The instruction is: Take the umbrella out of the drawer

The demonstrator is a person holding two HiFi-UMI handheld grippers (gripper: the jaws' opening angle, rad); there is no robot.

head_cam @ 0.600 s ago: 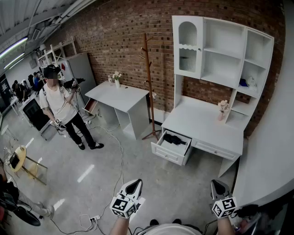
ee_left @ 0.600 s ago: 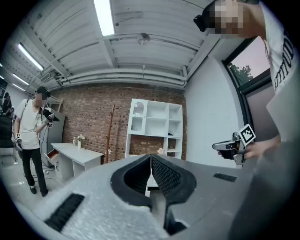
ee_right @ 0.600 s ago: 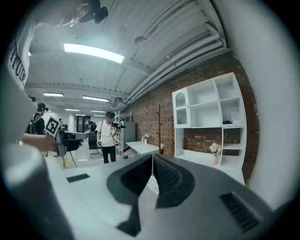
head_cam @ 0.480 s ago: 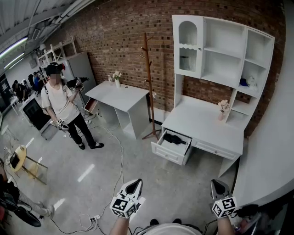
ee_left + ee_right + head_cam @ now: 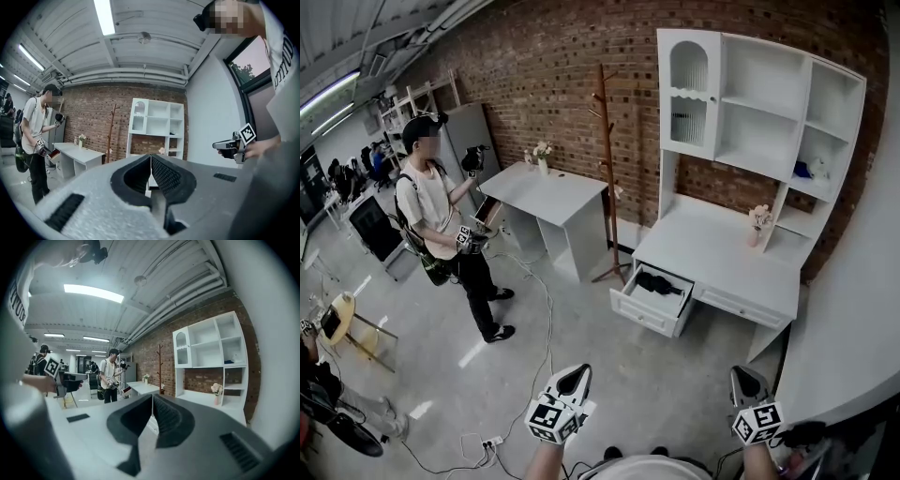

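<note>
The black folded umbrella (image 5: 654, 281) lies in the open drawer (image 5: 649, 314) of the white desk (image 5: 722, 258) with a shelf unit, far ahead of me across the floor. My left gripper (image 5: 577, 374) and right gripper (image 5: 742, 376) hover low at the bottom of the head view, well short of the desk, both pointing toward it. Each has its jaws pressed together with nothing between them, as seen up close for the left gripper (image 5: 150, 156) and the right gripper (image 5: 152, 397). The desk (image 5: 157, 152) shows small beyond the left jaws.
A person (image 5: 450, 234) with grippers stands at the left by a small white table (image 5: 548, 192). A wooden coat stand (image 5: 602, 178) rises between that table and the desk. Cables (image 5: 539, 319) trail over the concrete floor. A white wall (image 5: 853, 309) runs along my right.
The person at the left has stepped nearer and turned sideways. Both my grippers stay where they were, still shut.
</note>
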